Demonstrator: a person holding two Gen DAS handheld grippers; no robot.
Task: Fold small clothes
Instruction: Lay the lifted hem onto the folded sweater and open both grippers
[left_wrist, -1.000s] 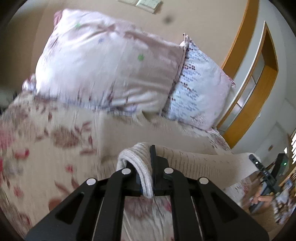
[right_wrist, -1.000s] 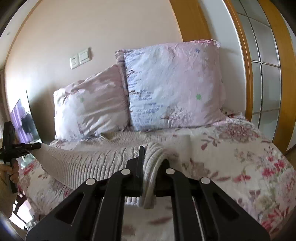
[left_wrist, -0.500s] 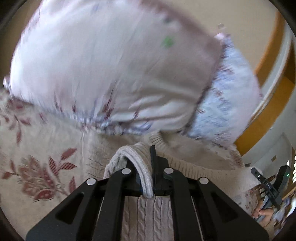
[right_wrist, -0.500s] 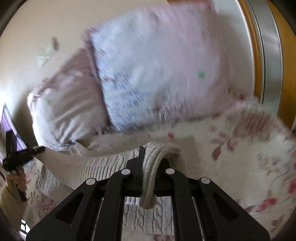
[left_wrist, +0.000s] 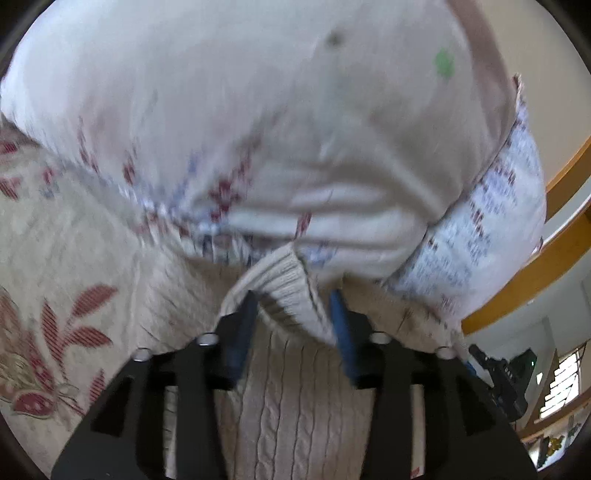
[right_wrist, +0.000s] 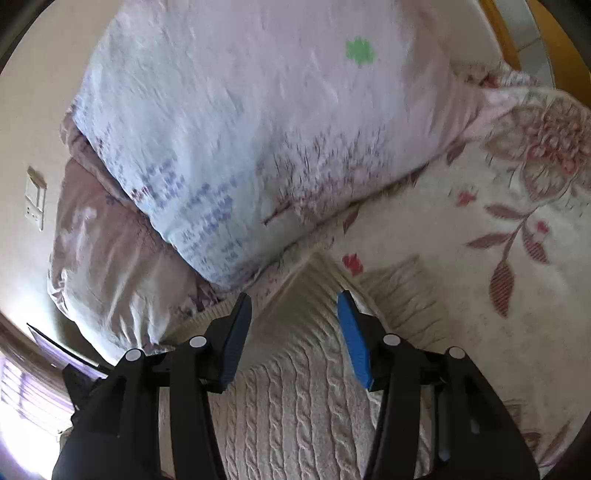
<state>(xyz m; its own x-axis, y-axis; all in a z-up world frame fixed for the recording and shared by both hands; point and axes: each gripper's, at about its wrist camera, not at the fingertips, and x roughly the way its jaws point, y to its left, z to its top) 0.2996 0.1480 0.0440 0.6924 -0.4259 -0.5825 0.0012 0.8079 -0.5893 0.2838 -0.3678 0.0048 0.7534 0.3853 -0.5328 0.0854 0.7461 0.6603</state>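
Both grippers stand wide apart, holding nothing: the left gripper straddles a ribbed edge of the cream cable-knit sweater, which lies on the floral bedspread just before the pink printed pillows; the right gripper hovers over it. A fold looks just laid; next, probably, pull back and regrip a side edge.

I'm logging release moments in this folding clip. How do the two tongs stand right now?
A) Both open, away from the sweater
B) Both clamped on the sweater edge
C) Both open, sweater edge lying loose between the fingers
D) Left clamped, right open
C: in each wrist view the blue-padded fingers are spread apart, left tongs and right tongs, with the cream cable-knit sweater lying between them on the floral bedspread, unpinched.
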